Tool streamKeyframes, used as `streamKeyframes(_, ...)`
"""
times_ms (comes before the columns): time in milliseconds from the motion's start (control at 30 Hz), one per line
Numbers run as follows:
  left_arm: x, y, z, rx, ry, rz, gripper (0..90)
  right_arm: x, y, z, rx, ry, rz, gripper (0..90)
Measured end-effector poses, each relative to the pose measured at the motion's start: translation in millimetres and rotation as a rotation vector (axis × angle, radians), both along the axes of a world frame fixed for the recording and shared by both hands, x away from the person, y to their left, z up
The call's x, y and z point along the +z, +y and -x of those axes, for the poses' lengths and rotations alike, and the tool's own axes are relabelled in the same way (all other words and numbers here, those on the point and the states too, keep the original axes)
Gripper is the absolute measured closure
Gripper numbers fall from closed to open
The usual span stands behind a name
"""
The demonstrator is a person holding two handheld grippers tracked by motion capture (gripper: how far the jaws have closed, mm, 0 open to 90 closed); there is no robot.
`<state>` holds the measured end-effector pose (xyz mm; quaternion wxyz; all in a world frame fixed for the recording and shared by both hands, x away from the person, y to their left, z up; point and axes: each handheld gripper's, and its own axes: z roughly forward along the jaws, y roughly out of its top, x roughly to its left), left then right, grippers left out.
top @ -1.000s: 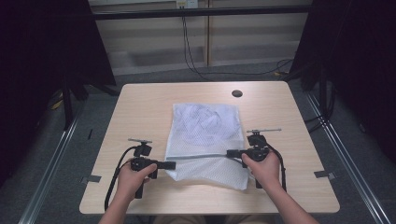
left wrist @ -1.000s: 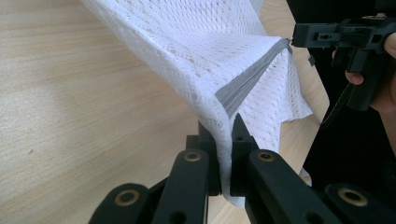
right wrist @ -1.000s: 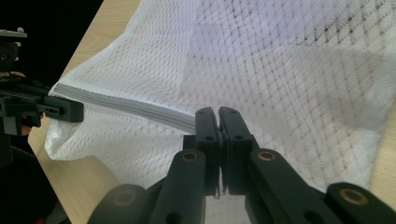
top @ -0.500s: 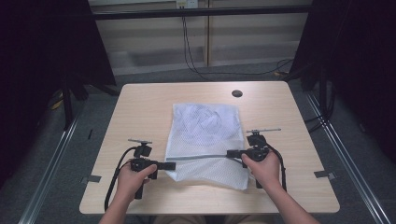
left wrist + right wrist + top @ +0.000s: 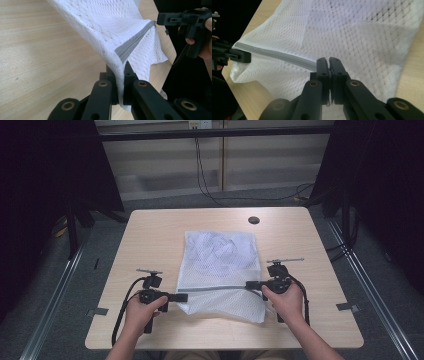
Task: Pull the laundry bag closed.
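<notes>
A person seated at a pale wooden table (image 5: 150, 235) holds a white mesh laundry bag with a grey zipper strip (image 5: 220, 257) stretched between two black hand-held grippers. The bag lies flat along the middle of the tabletop, its far end toward the small round black grommet (image 5: 254, 220) set in the wood, its near end raised slightly off the surface along the grey zipper strip (image 5: 216, 288).

The left gripper (image 5: 181, 297), in the person's left hand (image 5: 142, 307), has its jaws clamped on the bag's near left corner; in the left gripper view the white mesh (image 5: 110, 27) is pinched tight between the two black jaws at the end of the zipper strip (image 5: 132, 45), and the fabric rises away from the wood. The right gripper (image 5: 249, 284), in the right hand (image 5: 285, 301), is closed on the other end of the zipper strip; the right gripper view shows its jaws pressed together on the grey strip (image 5: 279, 56) where it meets them, with the mesh (image 5: 362, 37) spreading out flat beyond. The strip runs taut and nearly straight from one gripper to the other, just above the bag's near edge.
</notes>
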<state>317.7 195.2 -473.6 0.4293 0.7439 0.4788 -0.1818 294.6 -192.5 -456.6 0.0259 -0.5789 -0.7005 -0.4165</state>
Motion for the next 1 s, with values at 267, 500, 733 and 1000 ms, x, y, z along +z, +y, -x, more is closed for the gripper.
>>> streamKeyframes(267,-0.1,-1.0,0.3,0.007,0.005,0.006,88.4,0.5,-3.2,1.3,-0.001,0.000,-0.007,87.0)
streamKeyframes(500,-0.5,-1.1,0.0,-0.003,0.008,0.005,88.5,0.1,-7.6,2.8,-0.006,-0.006,-0.003,87.0)
streamKeyframes(733,-0.4,-0.5,-0.2,0.003,0.012,0.011,88.4,0.6,-11.8,2.9,-0.011,0.001,-0.004,87.0)
streamKeyframes(1000,0.0,0.0,-0.3,0.003,0.013,0.007,88.4,0.0,-17.6,3.6,-0.026,0.000,0.002,87.0)
